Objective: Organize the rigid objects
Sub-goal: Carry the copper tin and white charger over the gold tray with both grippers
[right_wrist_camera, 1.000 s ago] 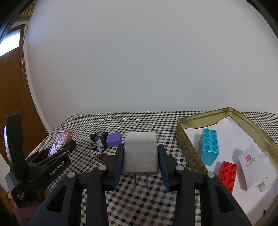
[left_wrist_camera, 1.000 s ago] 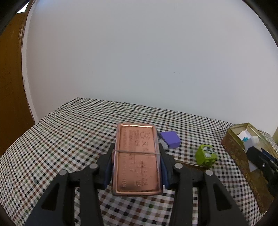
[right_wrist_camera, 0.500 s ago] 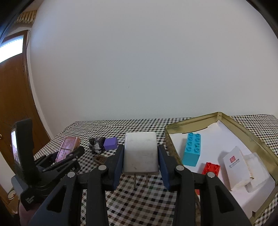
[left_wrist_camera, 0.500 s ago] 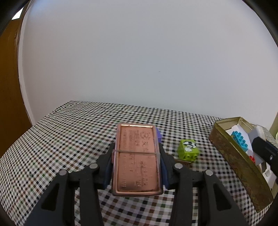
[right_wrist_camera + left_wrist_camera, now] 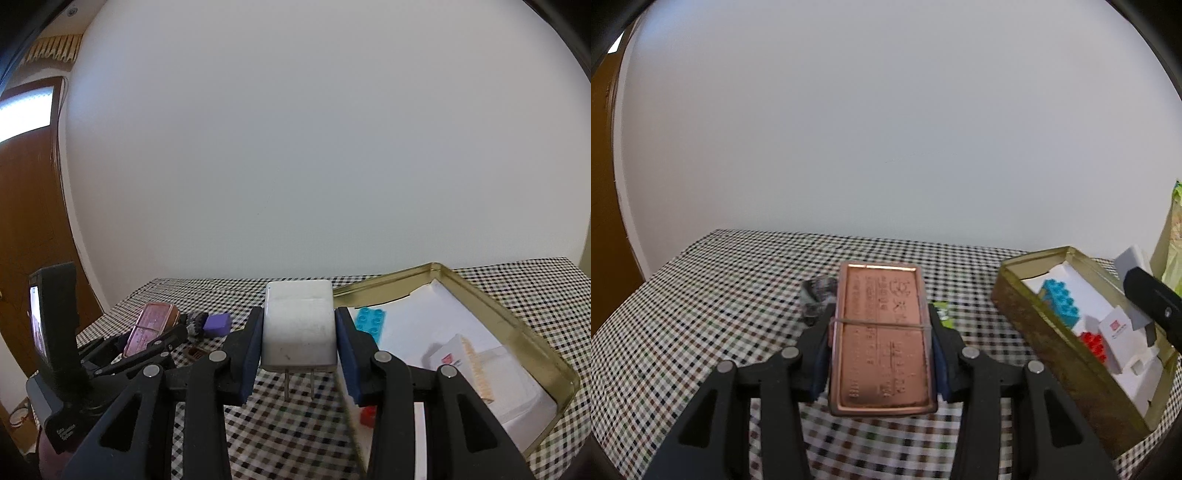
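On the left, the left gripper (image 5: 882, 343) is clamped on a flat copper-coloured case (image 5: 882, 338), its blue pads pressing the two long edges while the case hangs in the air above the checked surface (image 5: 713, 295). A thin band crosses the case about a third of the way down from its far end. It looks rigid and smooth, likely slick under the pads, so a hold on the long edges near the middle seems the safest. Behind it on the surface lie a dark grey object (image 5: 817, 291), a purple block (image 5: 218, 322) and a small green piece (image 5: 941, 309), partly hidden by the case. Moving right, the right gripper (image 5: 299, 343) grips a white plug adapter (image 5: 298, 325) by its two flat sides, with its two metal prongs pointing back toward the camera. The adapter looks hard, light and sturdy, though the prongs should be kept from knocking the rim. Furthest right sits an open gold tin (image 5: 491, 302) lined with white card, holding a blue brick (image 5: 372, 320), a red brick (image 5: 368, 416) and a small white box (image 5: 448, 356). Both held things appear bound for this tin.
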Motion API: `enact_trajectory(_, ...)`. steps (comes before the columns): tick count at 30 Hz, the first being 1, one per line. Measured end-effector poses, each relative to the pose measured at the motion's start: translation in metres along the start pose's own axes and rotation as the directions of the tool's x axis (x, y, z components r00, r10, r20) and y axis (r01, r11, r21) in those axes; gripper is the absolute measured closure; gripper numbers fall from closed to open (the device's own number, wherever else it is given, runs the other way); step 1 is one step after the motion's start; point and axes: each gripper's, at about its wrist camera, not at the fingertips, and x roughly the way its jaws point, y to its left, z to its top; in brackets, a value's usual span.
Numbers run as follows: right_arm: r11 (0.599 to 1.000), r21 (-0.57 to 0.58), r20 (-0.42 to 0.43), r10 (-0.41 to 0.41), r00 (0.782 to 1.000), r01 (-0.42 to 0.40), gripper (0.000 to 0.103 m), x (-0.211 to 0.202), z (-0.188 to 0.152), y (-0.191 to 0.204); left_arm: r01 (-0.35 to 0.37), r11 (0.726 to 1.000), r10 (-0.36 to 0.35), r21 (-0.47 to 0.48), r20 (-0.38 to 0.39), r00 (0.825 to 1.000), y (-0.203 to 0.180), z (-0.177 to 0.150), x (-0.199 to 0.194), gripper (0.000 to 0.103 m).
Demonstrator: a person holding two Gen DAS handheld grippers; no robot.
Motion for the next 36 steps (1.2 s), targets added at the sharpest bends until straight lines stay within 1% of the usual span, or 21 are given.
enact_trajectory(14,0.995,0.073,0.055,-0.064,0.996,0.060,0.062,-0.015,0.015,-0.061,0.076,0.995,-0.079,0.067,0.034,0.996,-0.059,0.015,-0.009,0.059)
enact_trajectory(21,0.986,0.121,0.073,-0.126,0.989,0.116,0.062,-0.020,0.025,-0.097,0.125,0.987,-0.129,0.101,0.037,0.991,-0.090,0.021,-0.012,0.059)
enact_trajectory(24,0.979,0.158,0.069,-0.143,0.987,0.131,0.062,-0.019,0.028,-0.115,0.147,0.983,-0.151,0.107,0.032,0.988,-0.100,0.022,-0.012,0.059)
enact_trajectory(36,0.958,0.152,0.032,-0.252,0.967,0.244,0.062,-0.013,0.034,-0.160,0.241,0.955,-0.246,0.171,0.010,0.969,-0.153,0.021,-0.008,0.059)
